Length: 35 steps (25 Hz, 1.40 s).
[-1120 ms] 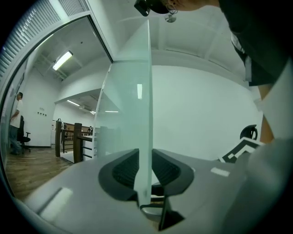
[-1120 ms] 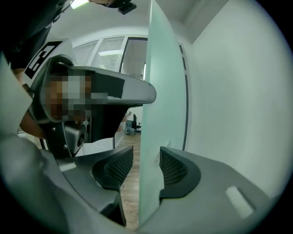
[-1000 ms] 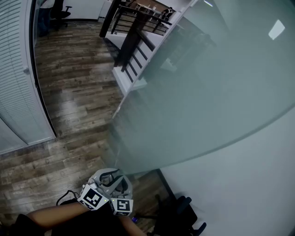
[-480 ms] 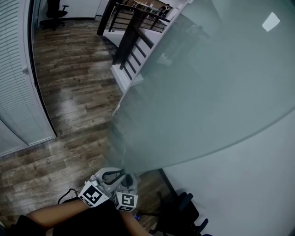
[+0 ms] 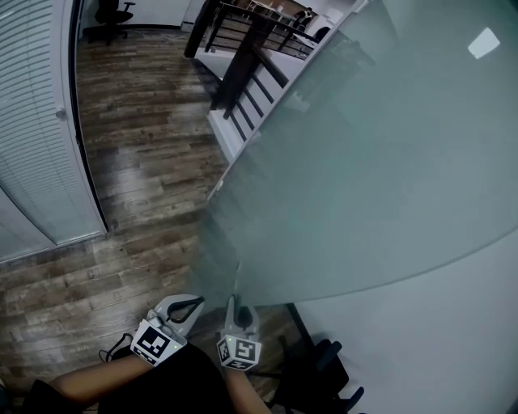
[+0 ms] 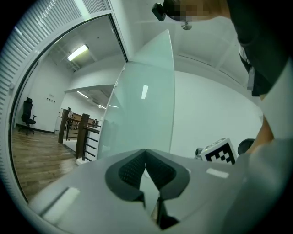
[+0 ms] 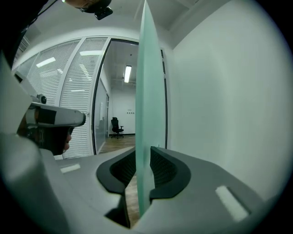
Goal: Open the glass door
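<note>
At the free edge of the glass door [image 7: 149, 91], the right gripper [image 7: 143, 161] straddles the pane. Its jaws are closing, with one dark ribbed pad against each face. The edge stands upright between them and fills the gap. The left gripper [image 6: 146, 160] has its jaws together with nothing between them. In the head view it sits just beside the right one, to the left of the pane's edge, over the floor.

The door edge is thin and straight, and it looks green-tinted seen end-on. The pane itself is frosted, smooth and broad. In the head view it stretches from the grippers up and to the right across most of the frame.

On the pane's right face runs a plain white wall [image 7: 224, 100], near the glass, leaving only a narrow wedge of room. On the left the space widens. A wood-plank floor [image 5: 137, 154], grey-brown with visible grain, runs back to a black office chair [image 5: 113, 11].

White louvred panels [image 5: 32, 154] and a dark frame post [image 5: 87, 137] bound the left side. A dark railing [image 5: 243, 77] with upright bars stands by the pane's far end. A second dark chair [image 5: 324, 368] sits low on the wall side, near the right gripper.

Both gripper bodies are pale grey moulded plastic, and each carries a marker cube [image 5: 155, 344] in black and white.
</note>
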Each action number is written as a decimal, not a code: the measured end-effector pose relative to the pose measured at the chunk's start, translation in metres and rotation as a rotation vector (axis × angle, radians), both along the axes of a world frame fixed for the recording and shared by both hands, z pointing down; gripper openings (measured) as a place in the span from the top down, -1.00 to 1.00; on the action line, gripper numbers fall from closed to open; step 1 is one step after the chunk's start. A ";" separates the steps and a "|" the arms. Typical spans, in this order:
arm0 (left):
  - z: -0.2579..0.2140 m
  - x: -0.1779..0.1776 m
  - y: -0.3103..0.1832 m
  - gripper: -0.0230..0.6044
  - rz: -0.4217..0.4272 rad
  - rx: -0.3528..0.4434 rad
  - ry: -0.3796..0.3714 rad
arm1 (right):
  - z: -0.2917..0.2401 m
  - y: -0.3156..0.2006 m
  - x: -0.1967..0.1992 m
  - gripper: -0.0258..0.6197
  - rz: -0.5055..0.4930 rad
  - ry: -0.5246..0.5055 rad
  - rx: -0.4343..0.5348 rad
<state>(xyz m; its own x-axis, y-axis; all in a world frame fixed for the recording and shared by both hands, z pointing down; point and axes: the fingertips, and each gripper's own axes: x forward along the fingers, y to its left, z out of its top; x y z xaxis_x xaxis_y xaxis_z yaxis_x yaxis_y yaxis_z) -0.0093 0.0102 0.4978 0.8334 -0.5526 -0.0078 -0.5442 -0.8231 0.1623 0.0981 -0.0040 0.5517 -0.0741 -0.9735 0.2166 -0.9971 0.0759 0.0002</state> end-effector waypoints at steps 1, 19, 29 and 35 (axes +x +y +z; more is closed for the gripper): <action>0.001 -0.002 0.003 0.93 -0.003 -0.007 0.002 | -0.001 0.001 0.003 0.68 0.009 0.007 -0.003; -0.001 0.012 0.020 0.93 0.034 -0.020 0.048 | 0.005 0.010 0.073 0.75 0.080 -0.006 -0.032; 0.009 0.071 0.007 0.93 0.083 -0.014 0.025 | 0.010 0.006 0.132 0.77 0.060 0.003 -0.018; 0.026 0.120 0.003 0.93 0.135 -0.035 -0.001 | 0.024 0.012 0.166 0.77 0.042 -0.008 -0.026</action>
<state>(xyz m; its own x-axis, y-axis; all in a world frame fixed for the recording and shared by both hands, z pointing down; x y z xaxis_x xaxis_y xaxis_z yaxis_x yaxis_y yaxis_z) 0.1111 0.0136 0.5242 0.9003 -0.4351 0.0101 -0.4288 -0.8829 0.1915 0.2642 0.0078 0.5761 -0.0351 -0.9698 0.2412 -0.9994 0.0340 -0.0087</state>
